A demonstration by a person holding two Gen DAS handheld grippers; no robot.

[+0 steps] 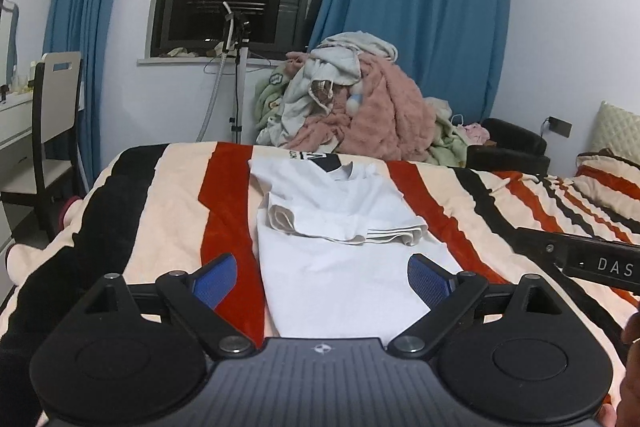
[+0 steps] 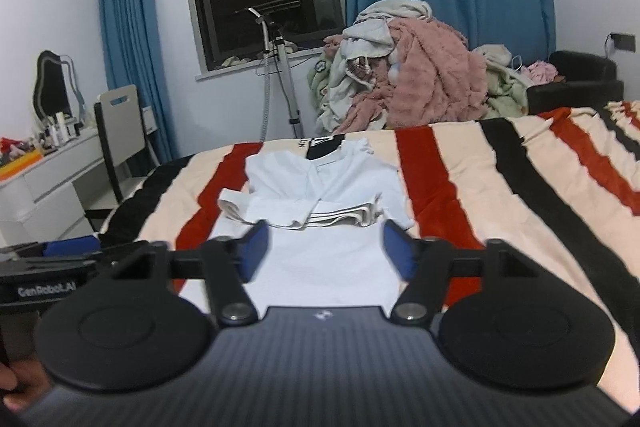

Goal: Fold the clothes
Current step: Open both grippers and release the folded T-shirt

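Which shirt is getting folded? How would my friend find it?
Find the striped blanket on the bed. The white shirt lies flat in its middle, sleeves folded across. Unlike the heap of clothes behind the bed, it is spread out neatly and alone.

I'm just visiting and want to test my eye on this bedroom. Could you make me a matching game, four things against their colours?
Things:
1. curtains
2. T-shirt
3. fluffy blanket on the pile
4. pads of the left hand-held gripper

Colours:
A. pink
B. dark blue
C. teal blue
D. white

Pairs: 1-C, 2-D, 3-A, 4-B
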